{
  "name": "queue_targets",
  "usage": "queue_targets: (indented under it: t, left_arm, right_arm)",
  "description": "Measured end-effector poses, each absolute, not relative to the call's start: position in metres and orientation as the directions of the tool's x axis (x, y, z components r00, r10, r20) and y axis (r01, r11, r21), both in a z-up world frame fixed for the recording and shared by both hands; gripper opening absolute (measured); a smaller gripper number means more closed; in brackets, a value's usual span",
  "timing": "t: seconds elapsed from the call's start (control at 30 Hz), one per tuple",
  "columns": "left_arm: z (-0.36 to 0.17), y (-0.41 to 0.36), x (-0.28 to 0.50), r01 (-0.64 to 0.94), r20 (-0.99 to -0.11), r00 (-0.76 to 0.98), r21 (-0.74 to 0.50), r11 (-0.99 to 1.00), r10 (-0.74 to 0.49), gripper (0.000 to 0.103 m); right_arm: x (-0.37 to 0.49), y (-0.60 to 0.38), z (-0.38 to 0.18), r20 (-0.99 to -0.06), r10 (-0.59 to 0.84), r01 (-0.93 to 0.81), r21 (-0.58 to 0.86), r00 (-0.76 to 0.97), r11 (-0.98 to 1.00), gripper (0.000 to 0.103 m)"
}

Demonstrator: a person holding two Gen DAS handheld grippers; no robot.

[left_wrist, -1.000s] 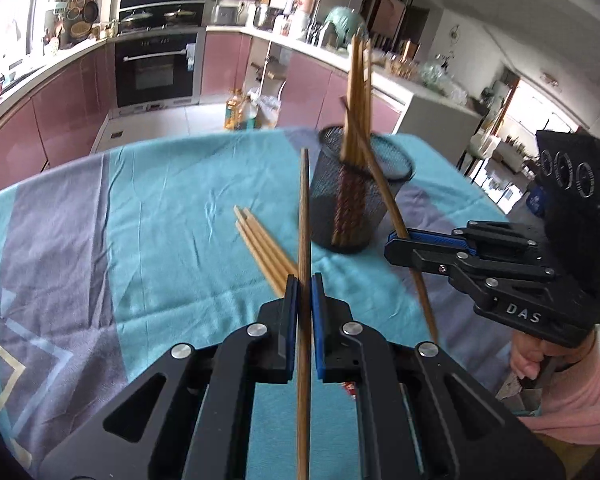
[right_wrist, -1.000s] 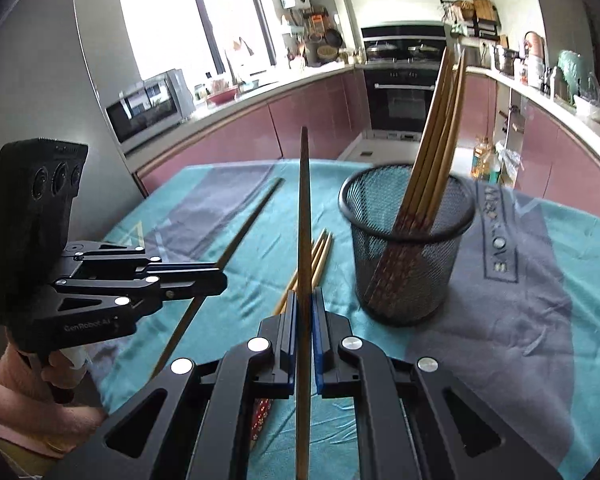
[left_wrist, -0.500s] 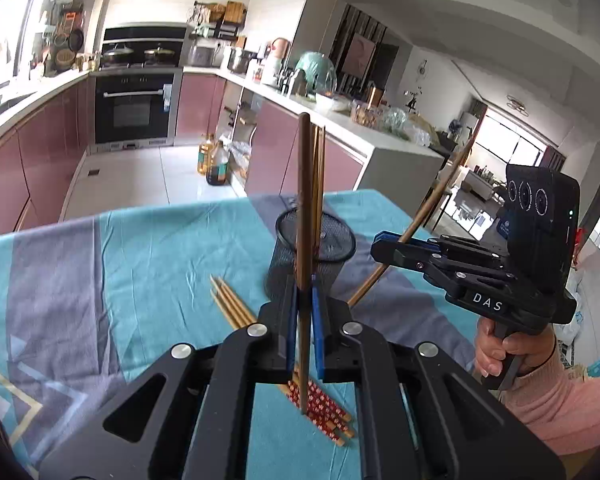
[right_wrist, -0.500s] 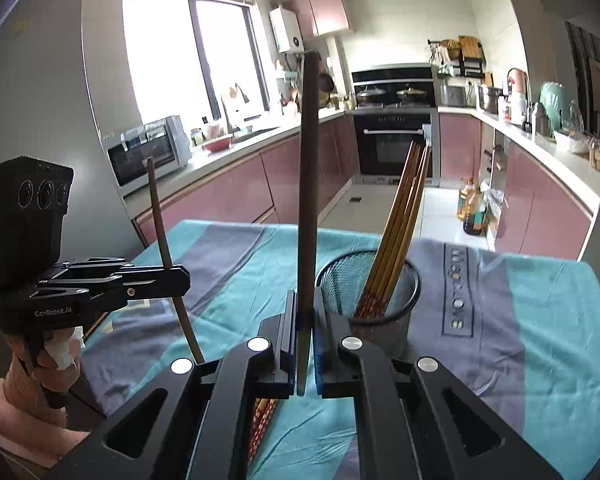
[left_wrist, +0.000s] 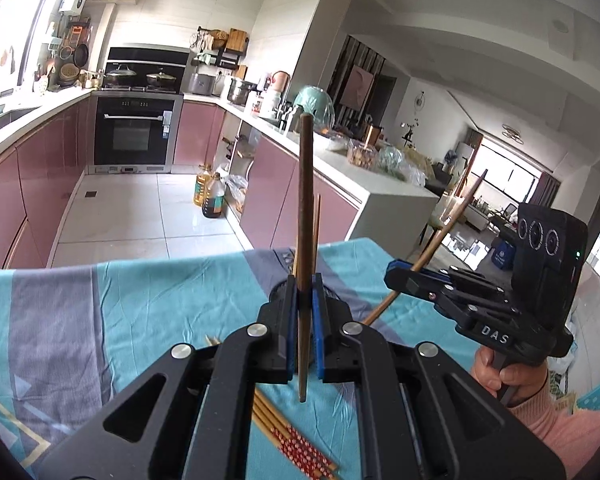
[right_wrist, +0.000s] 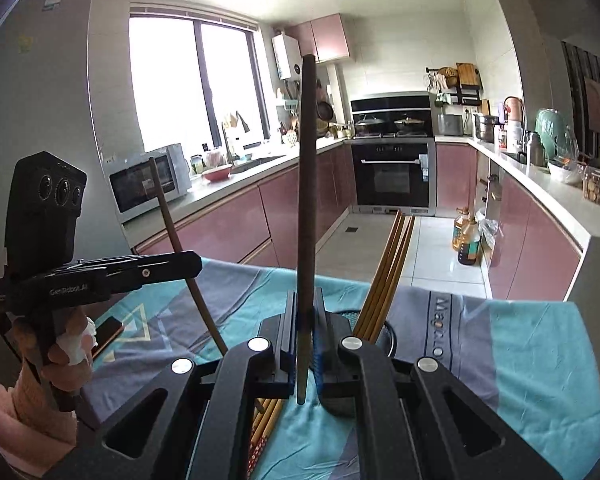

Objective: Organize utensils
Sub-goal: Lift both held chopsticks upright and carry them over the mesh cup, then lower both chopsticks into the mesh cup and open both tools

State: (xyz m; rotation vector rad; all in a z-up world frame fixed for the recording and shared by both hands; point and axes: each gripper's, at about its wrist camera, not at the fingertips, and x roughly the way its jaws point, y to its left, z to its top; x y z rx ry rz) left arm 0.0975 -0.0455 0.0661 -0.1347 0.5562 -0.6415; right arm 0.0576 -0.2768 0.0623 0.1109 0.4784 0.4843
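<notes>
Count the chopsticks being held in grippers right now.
2. One dark chopstick stands upright, clamped in the left gripper. The other is clamped upright in the right gripper. More chopsticks lie loose on the tablecloth.

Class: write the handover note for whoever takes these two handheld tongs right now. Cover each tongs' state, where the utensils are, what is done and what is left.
Left tongs: shut on one dark chopstick, upright above the table.
Right tongs: shut on another dark chopstick, also upright.
Mesh holder: stands on the tablecloth, several chopsticks already inside.
Loose chopsticks: lying on the cloth.
Left: drop both held chopsticks in the holder, then collect the loose ones.
</notes>
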Motion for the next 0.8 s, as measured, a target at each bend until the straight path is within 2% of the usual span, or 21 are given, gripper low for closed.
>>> queue_targets:
  t: [0.47,0.8]
  left_arm:
    - [0.108,-0.062,0.11,0.542,-0.378,0.704,-0.261,0.799,-0.601,0.007]
    - [0.113,-0.083,0.121,0.537,-0.369,0.73,-0.211,0.817,-0.575,0.007]
  right_arm:
    - [0.066,-0.291,0.087,-0.347,0.447,-0.399,0.205,0.824,0.894,0.006]
    - [0.086,-0.288,0.073,-0.388,0.405,-0.35,0.206,0.828,0.914,0.006]
